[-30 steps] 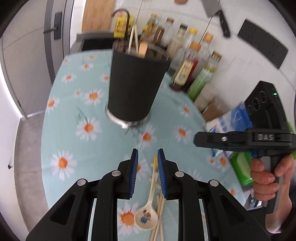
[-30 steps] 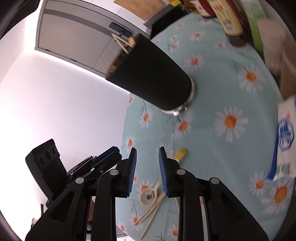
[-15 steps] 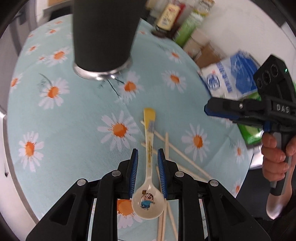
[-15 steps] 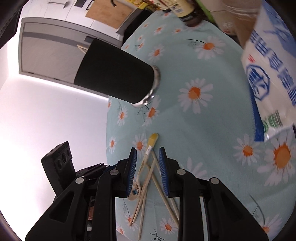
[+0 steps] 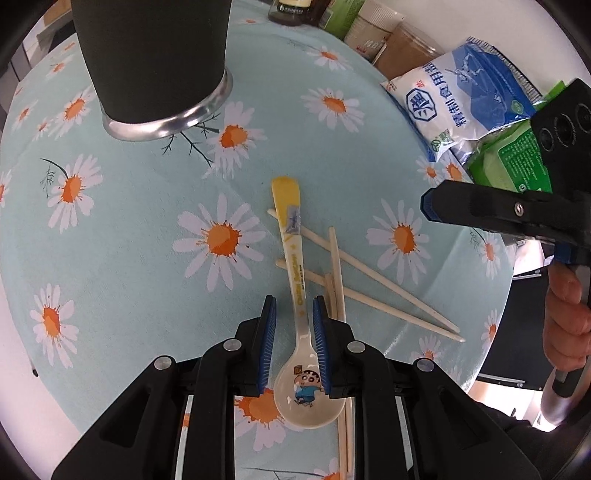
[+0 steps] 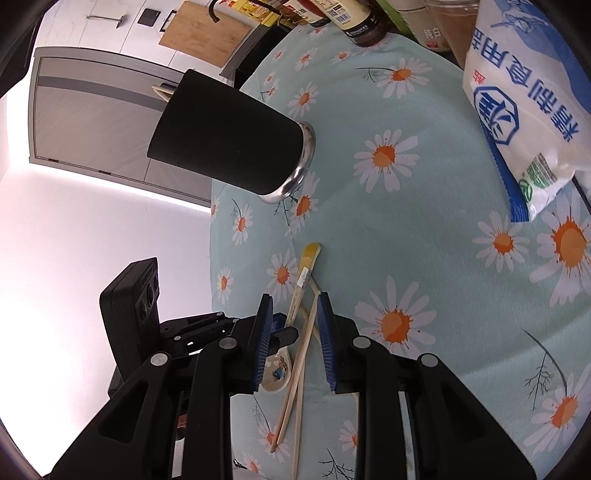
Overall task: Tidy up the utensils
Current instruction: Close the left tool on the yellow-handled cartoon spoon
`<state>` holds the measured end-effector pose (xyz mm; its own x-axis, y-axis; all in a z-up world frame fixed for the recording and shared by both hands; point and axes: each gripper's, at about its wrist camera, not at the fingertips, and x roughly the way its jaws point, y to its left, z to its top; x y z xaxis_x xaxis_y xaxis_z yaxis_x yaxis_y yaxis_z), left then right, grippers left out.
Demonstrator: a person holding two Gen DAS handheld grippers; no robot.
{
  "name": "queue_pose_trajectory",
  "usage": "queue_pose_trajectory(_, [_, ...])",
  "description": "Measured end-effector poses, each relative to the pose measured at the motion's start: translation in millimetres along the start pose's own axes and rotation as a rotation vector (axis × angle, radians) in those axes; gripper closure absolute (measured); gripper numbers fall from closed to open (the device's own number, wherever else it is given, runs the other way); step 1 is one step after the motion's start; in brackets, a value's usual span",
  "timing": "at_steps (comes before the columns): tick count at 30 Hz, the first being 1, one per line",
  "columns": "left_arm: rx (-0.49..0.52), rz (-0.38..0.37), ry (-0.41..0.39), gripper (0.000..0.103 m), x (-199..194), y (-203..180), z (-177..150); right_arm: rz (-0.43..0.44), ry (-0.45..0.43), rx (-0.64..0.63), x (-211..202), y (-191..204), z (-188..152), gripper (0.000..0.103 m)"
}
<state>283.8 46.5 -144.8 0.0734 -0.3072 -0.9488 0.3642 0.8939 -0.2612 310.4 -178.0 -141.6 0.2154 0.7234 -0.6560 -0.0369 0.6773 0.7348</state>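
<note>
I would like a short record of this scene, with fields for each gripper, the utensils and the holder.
left gripper: open, jaws either side of the spoon handle
right gripper: open, above the chopsticks
spoon: flat on the tablecloth, cartoon print in bowl
chopsticks: loose, crossing beside and under the spoon
holder: black cup, upright, chopsticks already inside

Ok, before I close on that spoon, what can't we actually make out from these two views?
- Cup: rim cut off by the top edge in the left view; contents hidden by its wall in the right view.
- Spoon: whether the left gripper pads touch it; bowl edge hidden by the right pad.
- Chopsticks: near ends hidden under the right gripper body.
- Bottles: tops cut off.
</note>
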Motion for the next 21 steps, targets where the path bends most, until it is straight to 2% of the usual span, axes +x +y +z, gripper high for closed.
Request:
queue_pose_trajectory(4, [0.013, 0.051, 0.063, 0.093, 5, -5, 11, -0.01, 0.002, 0.017, 0, -3, -3, 0.077])
queue_pose_trajectory(10, [0.028, 0.075, 0.109, 0.097, 8, -8, 22, -0.027, 0.029, 0.04, 5, -11, -9, 0.077])
queue_pose_trajectory(17, [0.024, 0.107, 0.08, 0.097, 3, -8, 20, -0.034, 0.051, 0.031, 12, -9, -13, 0.077])
queue_pose_trajectory(21, [0.008, 0.088, 0.052, 0.097, -7, -2, 17, -0.062, 0.068, 0.011, 16, -8, -14, 0.077])
